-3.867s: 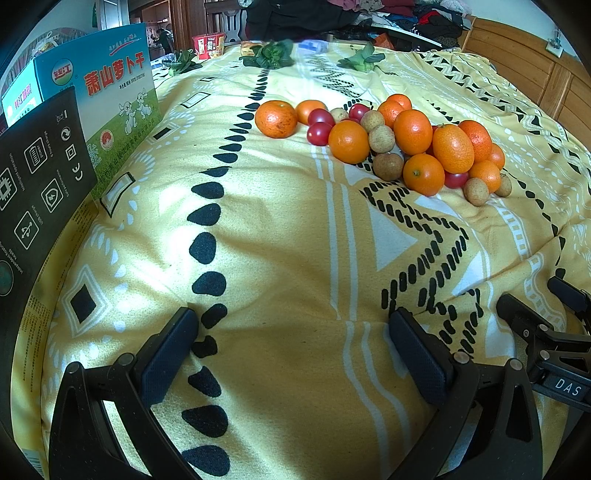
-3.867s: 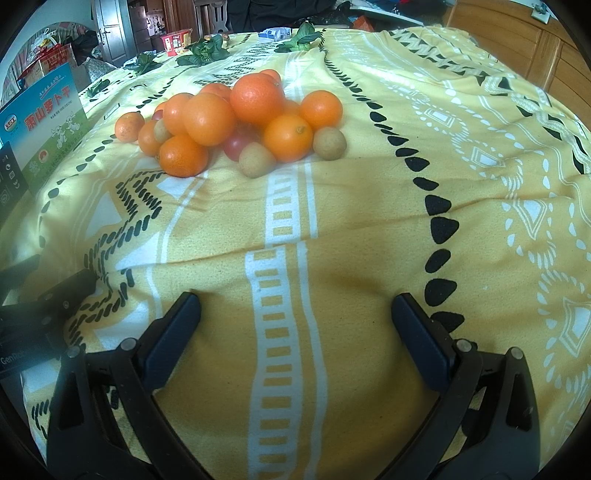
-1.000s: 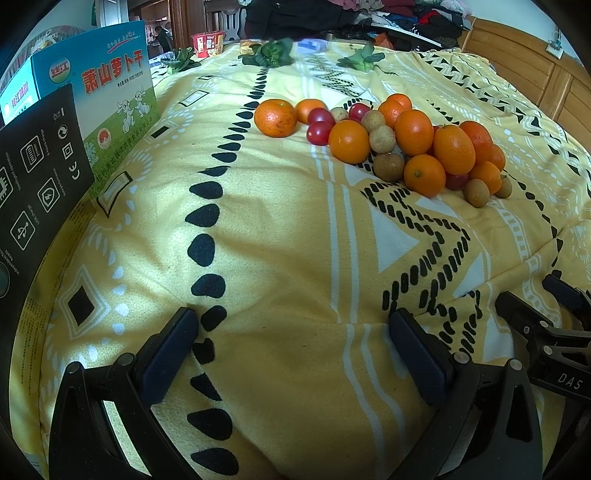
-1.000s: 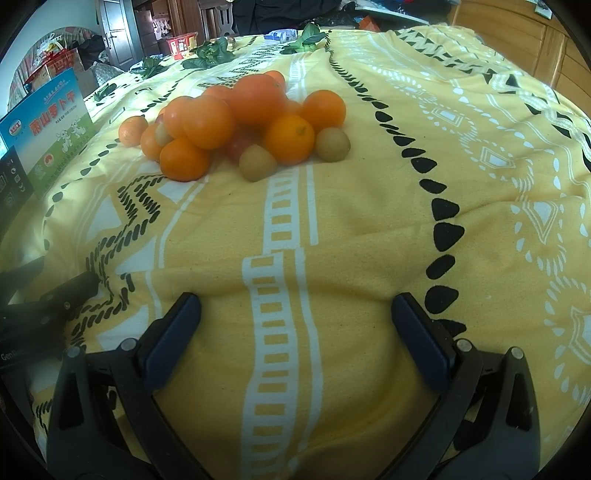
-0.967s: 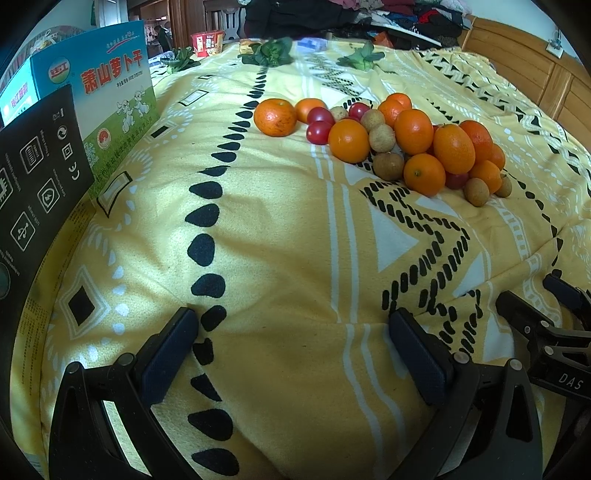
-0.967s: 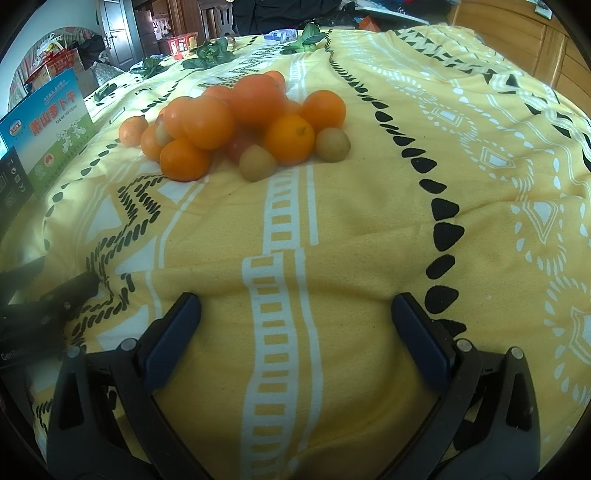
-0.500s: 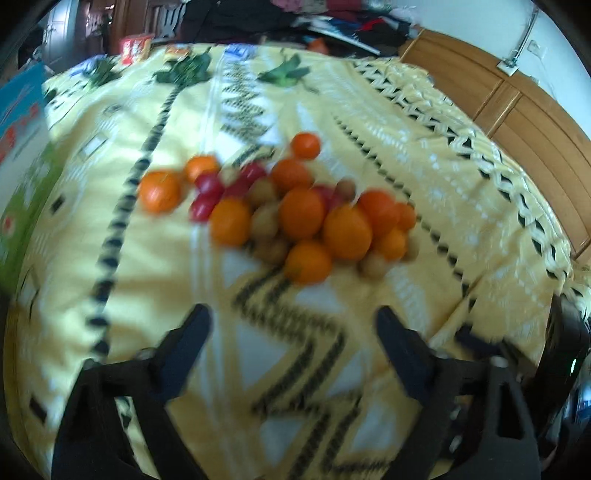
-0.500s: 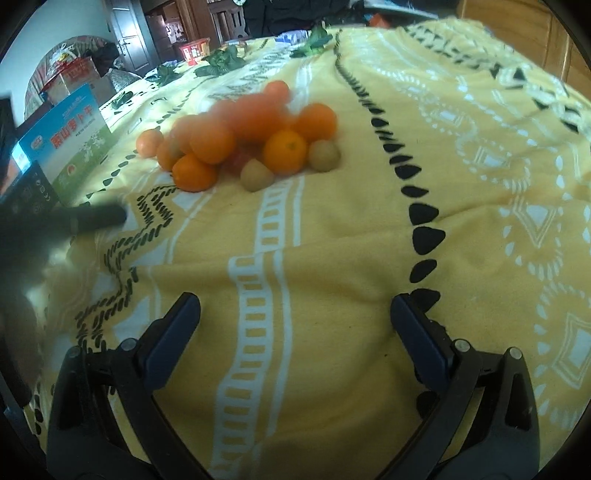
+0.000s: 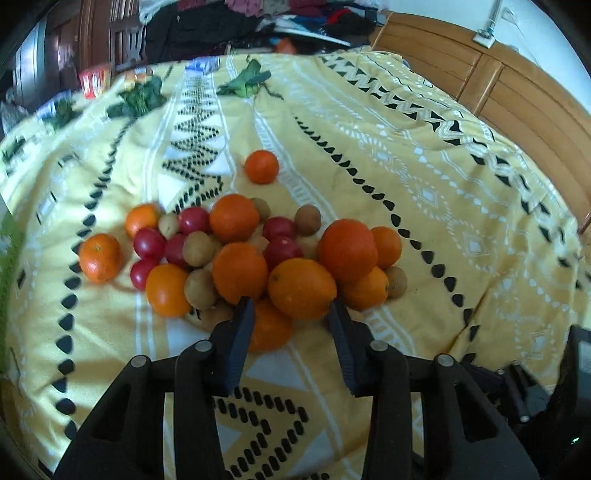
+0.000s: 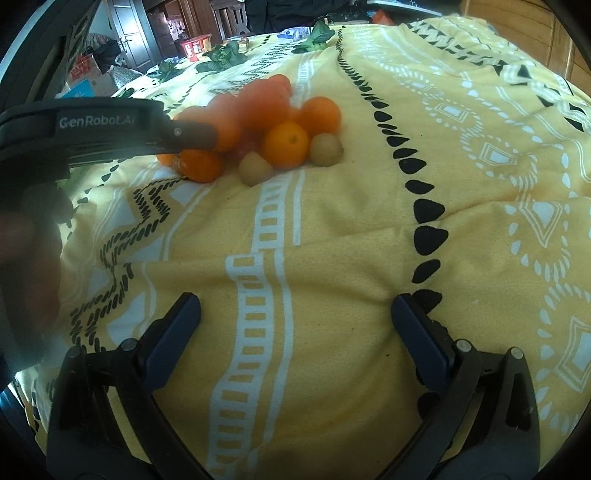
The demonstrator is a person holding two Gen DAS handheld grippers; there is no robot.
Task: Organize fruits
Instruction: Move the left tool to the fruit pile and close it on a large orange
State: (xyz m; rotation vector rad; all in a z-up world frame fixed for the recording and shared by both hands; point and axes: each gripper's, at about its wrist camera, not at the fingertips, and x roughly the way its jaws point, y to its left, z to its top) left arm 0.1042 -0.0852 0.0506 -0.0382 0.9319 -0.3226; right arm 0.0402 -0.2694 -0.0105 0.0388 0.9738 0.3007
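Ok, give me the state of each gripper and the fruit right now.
Left gripper: open, fingertips at the near oranges, gripping nothing yet.
Right gripper: open, empty, over bare blanket.
Fruit pile: heaped, unsorted.
Far orange: apart from the pile.

Yellow patterned bedspread (image 9: 406, 155) with black and white motifs spreads ahead of jaws and beneath them. Wooden headboard panels (image 9: 517, 92) right of jaws, far side. Dark clothes pile (image 9: 229, 26) beyond bed, straight ahead. Wooden door (image 10: 127, 27) and chair (image 10: 232, 16) far ahead-left. Daylight falls soft across fabric.
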